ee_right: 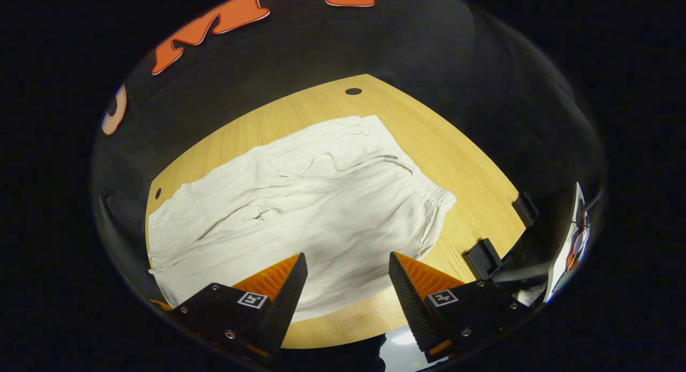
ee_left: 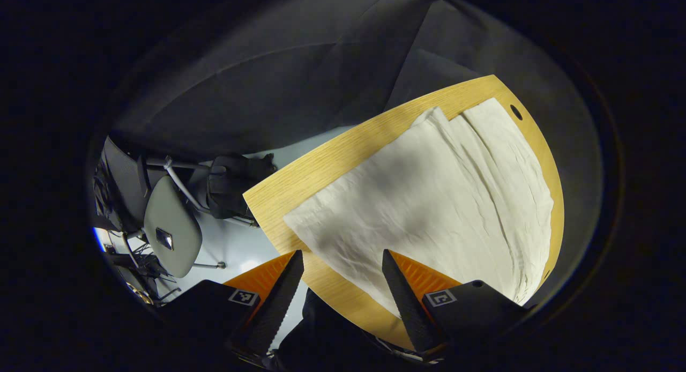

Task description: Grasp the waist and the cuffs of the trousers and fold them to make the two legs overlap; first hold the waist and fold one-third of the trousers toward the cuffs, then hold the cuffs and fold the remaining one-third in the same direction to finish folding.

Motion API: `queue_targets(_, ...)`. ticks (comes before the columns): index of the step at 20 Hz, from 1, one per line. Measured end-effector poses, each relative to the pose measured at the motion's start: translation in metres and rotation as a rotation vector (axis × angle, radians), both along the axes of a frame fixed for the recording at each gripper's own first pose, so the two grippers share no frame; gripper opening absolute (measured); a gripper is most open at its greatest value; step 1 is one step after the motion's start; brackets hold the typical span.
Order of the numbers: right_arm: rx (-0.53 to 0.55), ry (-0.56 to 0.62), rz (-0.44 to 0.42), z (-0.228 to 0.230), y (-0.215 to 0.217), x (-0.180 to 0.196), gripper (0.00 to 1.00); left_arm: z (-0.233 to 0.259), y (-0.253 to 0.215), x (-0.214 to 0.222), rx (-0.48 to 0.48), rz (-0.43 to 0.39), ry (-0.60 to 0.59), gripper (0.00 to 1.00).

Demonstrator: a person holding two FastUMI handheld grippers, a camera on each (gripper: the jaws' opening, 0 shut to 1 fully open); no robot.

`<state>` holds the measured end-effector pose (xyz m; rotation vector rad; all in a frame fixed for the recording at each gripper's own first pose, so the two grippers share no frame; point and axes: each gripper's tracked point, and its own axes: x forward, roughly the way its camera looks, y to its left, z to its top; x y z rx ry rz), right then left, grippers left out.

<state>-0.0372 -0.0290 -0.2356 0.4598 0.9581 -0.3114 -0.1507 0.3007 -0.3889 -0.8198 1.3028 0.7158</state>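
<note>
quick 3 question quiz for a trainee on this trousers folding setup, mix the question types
1. True or false: the left gripper is shut on the trousers.
2. Multiple choice: in the right gripper view, the gathered waistband lies toward which side? A) right B) left C) hidden under the right gripper
3. Short answer: what do the trousers lie on?

Key
1. False. Its fingers stand apart, holding nothing.
2. A. The waistband is at the right end of the trousers, and the other end runs off to the left.
3. The wooden table, spread out flat with some wrinkles.
</note>
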Motion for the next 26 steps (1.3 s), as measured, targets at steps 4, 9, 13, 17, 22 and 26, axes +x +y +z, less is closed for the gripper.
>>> queue_targets(4, 0.032, 0.031, -0.025, -0.012, -0.008, -0.012, 0.87, -0.006, 0.018, -0.004, -0.001, 0.021, 0.053, 0.97)
queue_targets(9, 0.087, 0.083, -0.074, -0.043, -0.041, -0.012, 0.86, -0.015, 0.019, 0.006, 0.040, 0.087, 0.063, 0.97)
queue_targets(13, 0.107, 0.119, -0.110, -0.063, -0.074, -0.011, 0.86, -0.019, 0.033, 0.002, 0.103, 0.122, 0.114, 0.90)
queue_targets(17, 0.121, 0.133, -0.182, -0.072, -0.110, -0.010, 0.84, -0.027, 0.029, 0.002, 0.083, 0.171, 0.125, 0.75)
queue_targets(22, 0.120, 0.147, -0.221, -0.087, -0.134, -0.002, 0.84, -0.029, 0.023, 0.020, 0.077, 0.165, 0.069, 0.48)
queue_targets(26, 0.170, 0.146, -0.243, -0.100, -0.133, 0.007, 0.84, -0.030, 0.023, 0.037, 0.067, 0.167, -0.074, 0.10)
